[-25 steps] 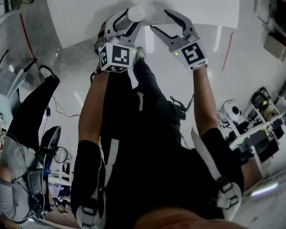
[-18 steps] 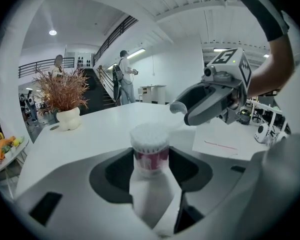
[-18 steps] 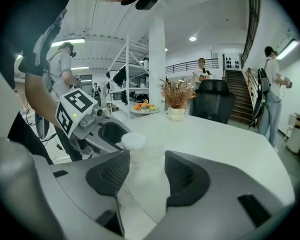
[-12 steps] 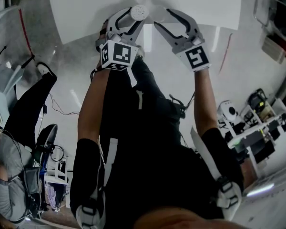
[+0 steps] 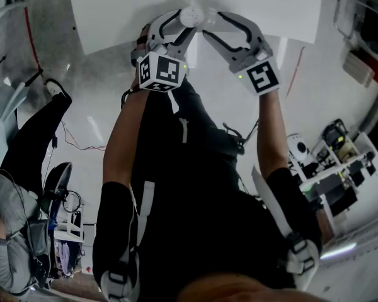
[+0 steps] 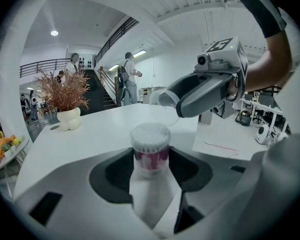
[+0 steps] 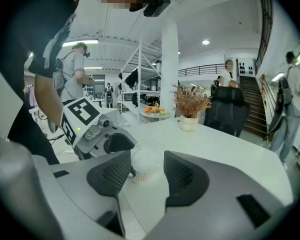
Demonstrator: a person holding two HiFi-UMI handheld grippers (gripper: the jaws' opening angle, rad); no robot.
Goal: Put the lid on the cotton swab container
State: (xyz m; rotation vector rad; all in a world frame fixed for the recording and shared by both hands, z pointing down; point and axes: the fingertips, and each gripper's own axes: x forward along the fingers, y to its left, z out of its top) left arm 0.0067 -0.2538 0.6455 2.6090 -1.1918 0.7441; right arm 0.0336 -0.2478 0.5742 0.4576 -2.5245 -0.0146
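Observation:
My left gripper (image 5: 185,20) is shut on the cotton swab container (image 5: 190,15), a small round tub with a dark red label (image 6: 150,145) and white swab heads showing at its open top. It holds the tub upright above the white table (image 5: 264,5). My right gripper (image 5: 207,24) sits just right of the tub's top. Its jaws have just been closing on the clear plastic lid (image 6: 163,99), which is now pinched between them (image 7: 146,160). In the right gripper view the tub shows just behind the lid. The lid is beside the tub, not on it.
A white vase of dried plants (image 6: 69,118) stands on the far side of the table, with a black chair (image 7: 229,115) behind it. A thin red line (image 6: 221,146) lies on the floor to the right. People stand by the stairs, and one sits at the left (image 5: 12,231).
The right gripper has risen slightly and rolled a little, its tips now closer to the tub's top. The left gripper keeps the tub where it was.

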